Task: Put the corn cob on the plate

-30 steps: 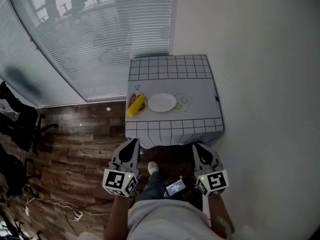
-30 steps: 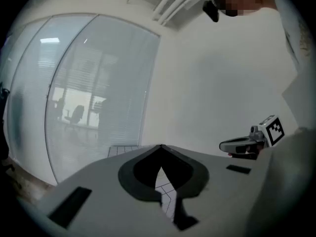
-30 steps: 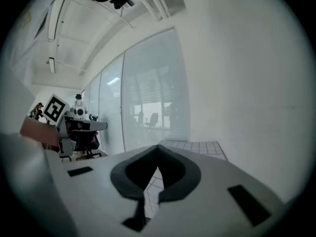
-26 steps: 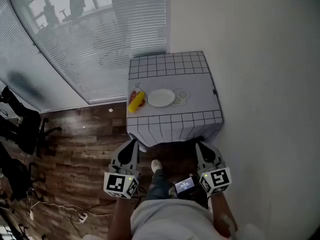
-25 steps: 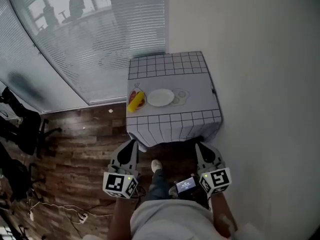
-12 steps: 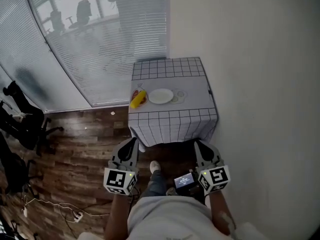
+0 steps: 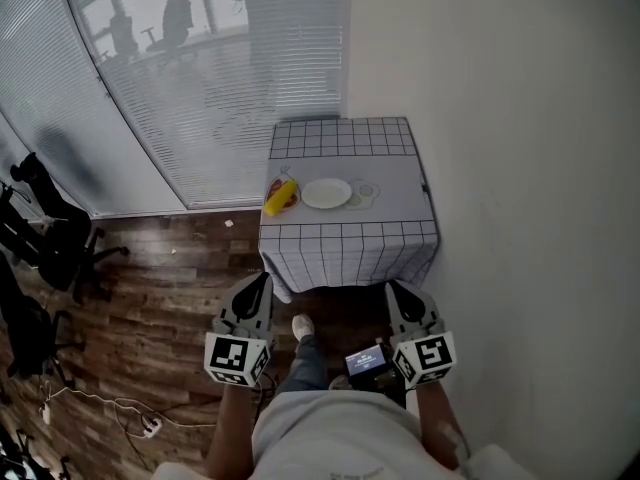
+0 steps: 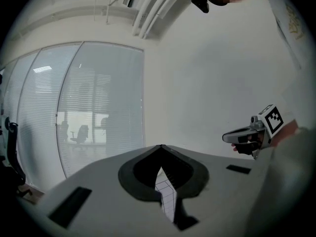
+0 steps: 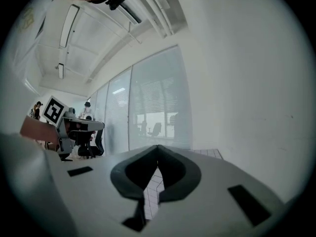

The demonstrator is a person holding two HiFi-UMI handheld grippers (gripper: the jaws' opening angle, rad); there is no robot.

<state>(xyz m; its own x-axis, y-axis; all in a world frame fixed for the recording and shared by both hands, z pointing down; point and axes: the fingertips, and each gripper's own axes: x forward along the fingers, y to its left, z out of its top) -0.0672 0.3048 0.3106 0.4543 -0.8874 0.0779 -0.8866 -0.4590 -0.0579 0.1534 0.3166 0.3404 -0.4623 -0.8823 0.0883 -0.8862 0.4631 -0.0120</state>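
Note:
A yellow corn cob (image 7: 280,196) lies near the left edge of a small table (image 7: 390,168) covered with a grid-patterned cloth. Just right of it sits an empty white plate (image 7: 326,193). My left gripper (image 7: 259,282) and right gripper (image 7: 397,289) are held level, well short of the table's near edge, over the floor. Both are shut, tips together, with nothing between them. In the left gripper view the jaws (image 8: 161,148) meet at the tip, and the right gripper view (image 9: 157,147) shows the same.
A white wall (image 7: 520,168) runs along the table's right side. Glass panels with blinds (image 7: 200,78) stand behind and to the left. Black office chairs (image 7: 45,243) and cables (image 7: 110,413) lie on the wood floor at left. A small dish outline (image 7: 365,192) is right of the plate.
The view has drifted and the table now looks a little smaller and farther. Both grippers stay shut, side by side, and sit slightly higher in the picture.

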